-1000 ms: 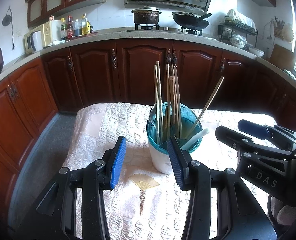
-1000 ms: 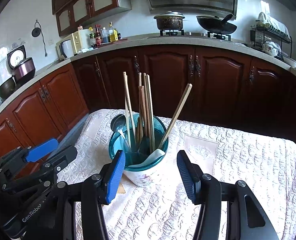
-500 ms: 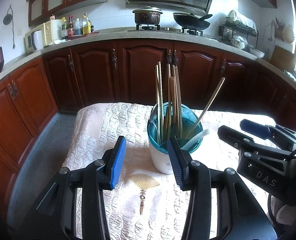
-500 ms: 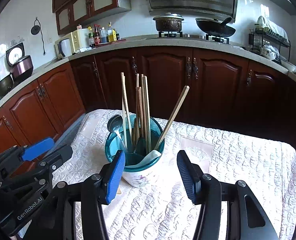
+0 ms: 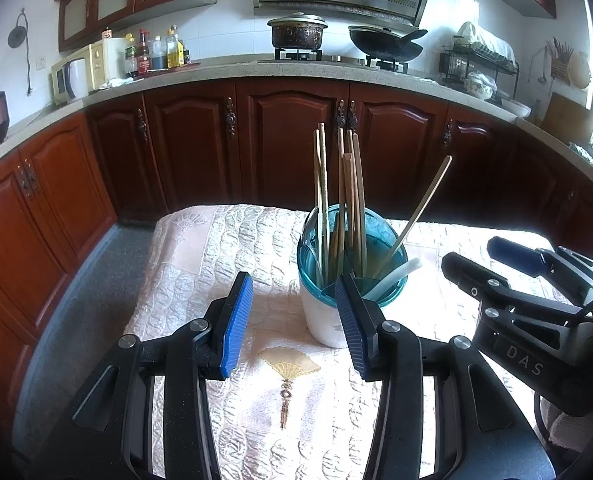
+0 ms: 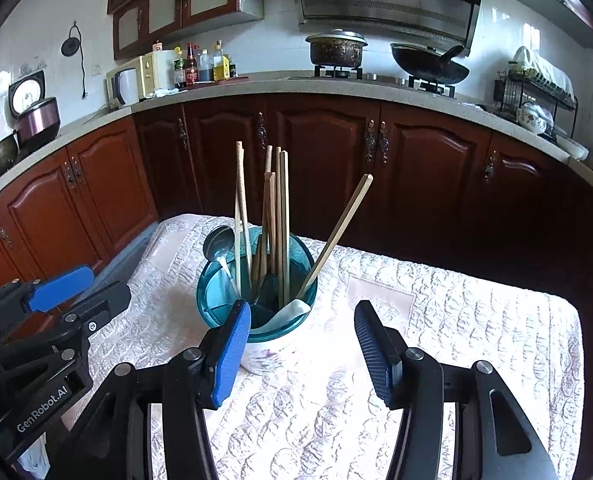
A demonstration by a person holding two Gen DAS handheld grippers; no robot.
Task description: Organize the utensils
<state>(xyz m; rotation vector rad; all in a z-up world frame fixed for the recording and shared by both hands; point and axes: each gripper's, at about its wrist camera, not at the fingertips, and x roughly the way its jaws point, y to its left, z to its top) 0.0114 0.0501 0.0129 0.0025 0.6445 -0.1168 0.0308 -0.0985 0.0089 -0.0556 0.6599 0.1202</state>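
Closest to you, both tools are spread wide with nothing between the pads: your left gripper (image 5: pixel 294 322) and your right gripper (image 6: pixel 302 352) each sit low over the quilted table (image 6: pixel 476 320). Just ahead, toward the table's far edge, the utensil holder (image 5: pixel 352 268) stands upright; it lies ahead-right of the left tool and ahead-left of the right one, with the left seeming slightly nearer, though fisheye distortion makes that uncertain. The chopsticks (image 6: pixel 276 216) rise near-vertical, one leaning right, and only the right view shows the metal spoon (image 6: pixel 218 242) clearly.
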